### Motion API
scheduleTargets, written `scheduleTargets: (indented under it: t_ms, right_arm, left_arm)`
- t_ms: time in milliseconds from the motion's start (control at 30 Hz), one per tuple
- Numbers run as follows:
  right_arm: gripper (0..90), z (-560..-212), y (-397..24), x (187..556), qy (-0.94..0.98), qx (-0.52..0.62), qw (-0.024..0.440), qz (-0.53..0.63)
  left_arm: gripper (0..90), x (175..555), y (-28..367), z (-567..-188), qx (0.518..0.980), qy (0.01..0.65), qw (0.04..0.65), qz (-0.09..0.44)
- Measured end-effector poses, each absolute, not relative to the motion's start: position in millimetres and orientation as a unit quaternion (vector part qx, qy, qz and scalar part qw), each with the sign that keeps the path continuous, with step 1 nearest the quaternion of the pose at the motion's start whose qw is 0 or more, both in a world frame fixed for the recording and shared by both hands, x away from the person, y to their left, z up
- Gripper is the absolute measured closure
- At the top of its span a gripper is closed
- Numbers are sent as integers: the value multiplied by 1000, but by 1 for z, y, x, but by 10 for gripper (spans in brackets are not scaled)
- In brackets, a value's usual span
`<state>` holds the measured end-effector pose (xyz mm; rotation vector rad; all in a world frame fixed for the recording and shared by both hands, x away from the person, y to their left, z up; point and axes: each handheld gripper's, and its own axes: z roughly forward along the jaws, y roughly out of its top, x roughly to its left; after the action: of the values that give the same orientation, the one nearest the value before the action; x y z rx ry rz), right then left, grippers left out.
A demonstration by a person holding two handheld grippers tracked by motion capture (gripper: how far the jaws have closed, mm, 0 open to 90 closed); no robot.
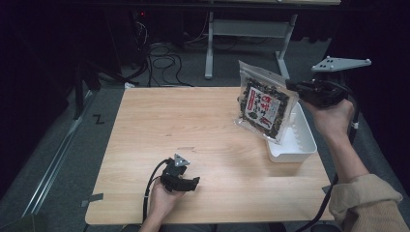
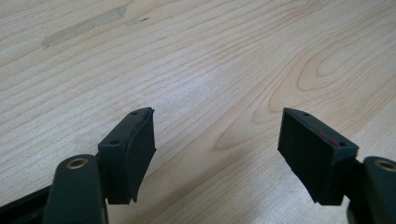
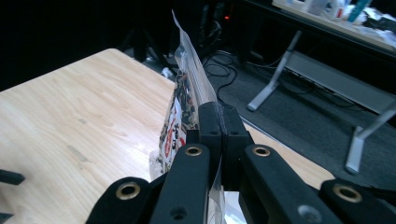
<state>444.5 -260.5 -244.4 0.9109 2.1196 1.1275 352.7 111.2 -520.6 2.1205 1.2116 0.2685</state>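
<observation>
Clear plastic pouch of dark dried food with a red-and-white label hangs above the white rectangular plastic bin at the light wooden bench's right edge, pinched by right tool. Bin contents hidden. Left tool spread, empty, low over bench.

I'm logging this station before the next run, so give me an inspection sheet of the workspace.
Surface: wooden table, bare, faint smudge.
Job's things: snack bag lifted above white bin at the table's right edge.
Clutter: nothing seen.
Grippers: right tongs shut on the bag; left tongs open, low over the table.
Cables: one trails from each gripper; loose cables on the floor.
Surroundings: dark room, grey desk frame behind.
</observation>
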Motion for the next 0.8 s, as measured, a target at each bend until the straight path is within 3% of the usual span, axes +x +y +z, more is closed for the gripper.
scheduleTargets:
  t_ms: [800]
  right_arm:
    - [900,-253,-316,444,749,397,322,421]
  left_arm:
    - [279,353,109,-523,816,463,329,104]
